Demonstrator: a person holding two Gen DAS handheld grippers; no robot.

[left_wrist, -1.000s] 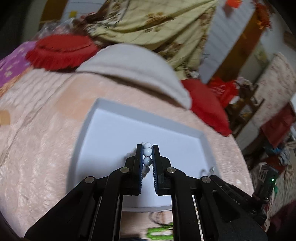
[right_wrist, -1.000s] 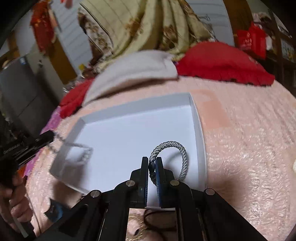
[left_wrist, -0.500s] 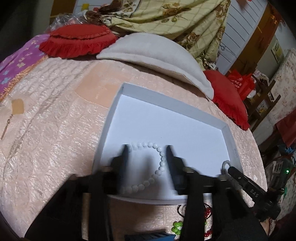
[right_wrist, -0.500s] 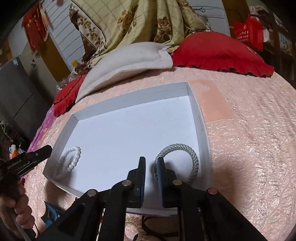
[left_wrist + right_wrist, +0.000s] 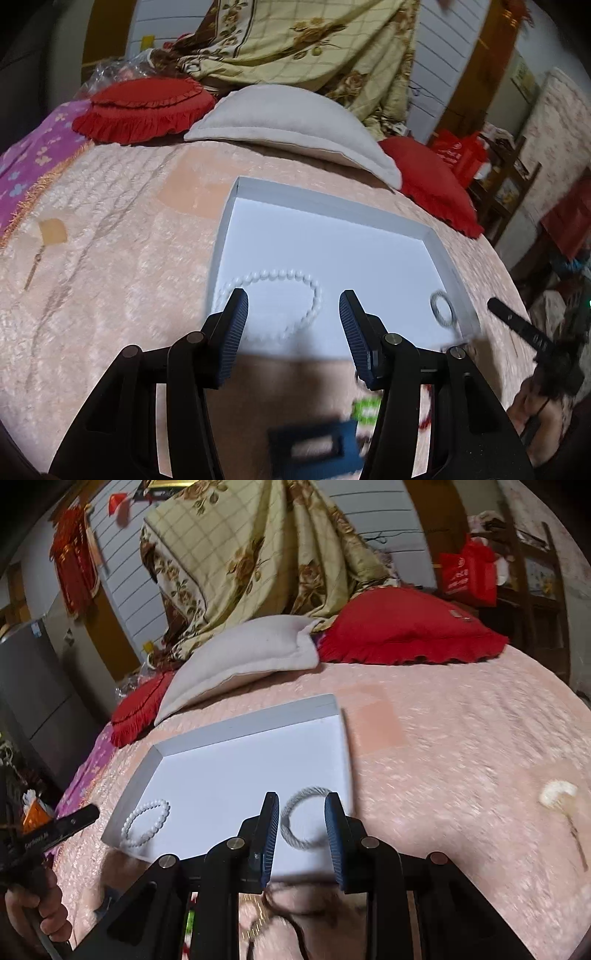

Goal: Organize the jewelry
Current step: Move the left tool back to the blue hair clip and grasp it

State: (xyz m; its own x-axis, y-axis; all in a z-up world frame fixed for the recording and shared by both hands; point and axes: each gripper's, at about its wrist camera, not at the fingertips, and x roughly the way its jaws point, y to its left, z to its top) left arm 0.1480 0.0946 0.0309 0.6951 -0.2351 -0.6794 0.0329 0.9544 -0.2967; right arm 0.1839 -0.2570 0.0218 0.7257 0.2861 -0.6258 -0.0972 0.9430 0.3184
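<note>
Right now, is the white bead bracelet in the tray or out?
In: the white bead bracelet lies flat on the white tray floor, near its corner.

Both cameras sit just behind their own fingers and look forward and downward over the near edge of the white tray on the pink bedspread. The left wrist view stands off the tray's near left corner, close above it, facing toward the far pillows and the hanging quilt. The right wrist view stands off the tray's near right corner, a little farther back, facing the same far side. Both views share the whole tray, the grey pillow beyond it and the red cushions. Each view catches the other gripper at its edge beside the tray.
</note>
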